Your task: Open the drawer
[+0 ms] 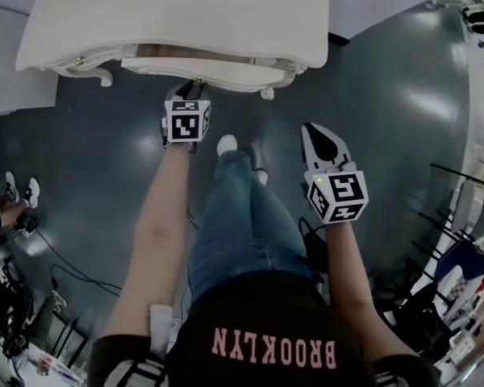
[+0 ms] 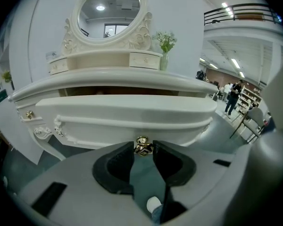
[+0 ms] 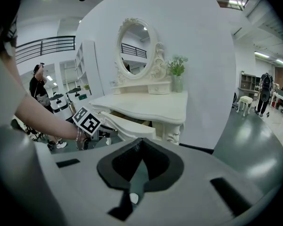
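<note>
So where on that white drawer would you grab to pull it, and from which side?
The small gold knob at the middle of the drawer front, from straight ahead. It alone sticks out of the smooth curved face, so jaws can close on its sides, as the left hand-held gripper does.

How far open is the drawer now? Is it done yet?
Partly done: the drawer already sticks out from under the tabletop, with a dark gap showing above it. In hand: the left tool is pinching the gold knob. The right tool is shut, empty and off to the side. Left to do: probably pulling the drawer out further.
</note>
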A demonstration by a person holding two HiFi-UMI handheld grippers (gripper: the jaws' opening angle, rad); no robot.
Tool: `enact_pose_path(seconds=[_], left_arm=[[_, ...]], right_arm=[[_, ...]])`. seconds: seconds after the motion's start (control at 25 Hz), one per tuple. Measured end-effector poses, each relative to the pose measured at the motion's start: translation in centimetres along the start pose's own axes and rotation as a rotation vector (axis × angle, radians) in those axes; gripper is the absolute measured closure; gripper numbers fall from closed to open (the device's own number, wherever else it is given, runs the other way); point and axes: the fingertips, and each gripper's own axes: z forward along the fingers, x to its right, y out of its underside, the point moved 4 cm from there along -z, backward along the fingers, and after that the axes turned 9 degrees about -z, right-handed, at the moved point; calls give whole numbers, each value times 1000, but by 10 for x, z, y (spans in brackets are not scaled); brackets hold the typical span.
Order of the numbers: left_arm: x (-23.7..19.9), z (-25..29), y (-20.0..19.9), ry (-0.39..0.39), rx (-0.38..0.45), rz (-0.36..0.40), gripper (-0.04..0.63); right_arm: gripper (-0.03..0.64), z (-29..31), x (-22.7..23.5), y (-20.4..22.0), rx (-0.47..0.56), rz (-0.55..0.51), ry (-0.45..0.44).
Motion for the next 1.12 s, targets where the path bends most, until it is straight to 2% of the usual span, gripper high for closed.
enact_pose_path(seconds=[1.12], left_arm=[[10, -89, 100, -38, -56, -4, 477]], right_arm=[[620, -84, -60, 32, 52, -42, -46]])
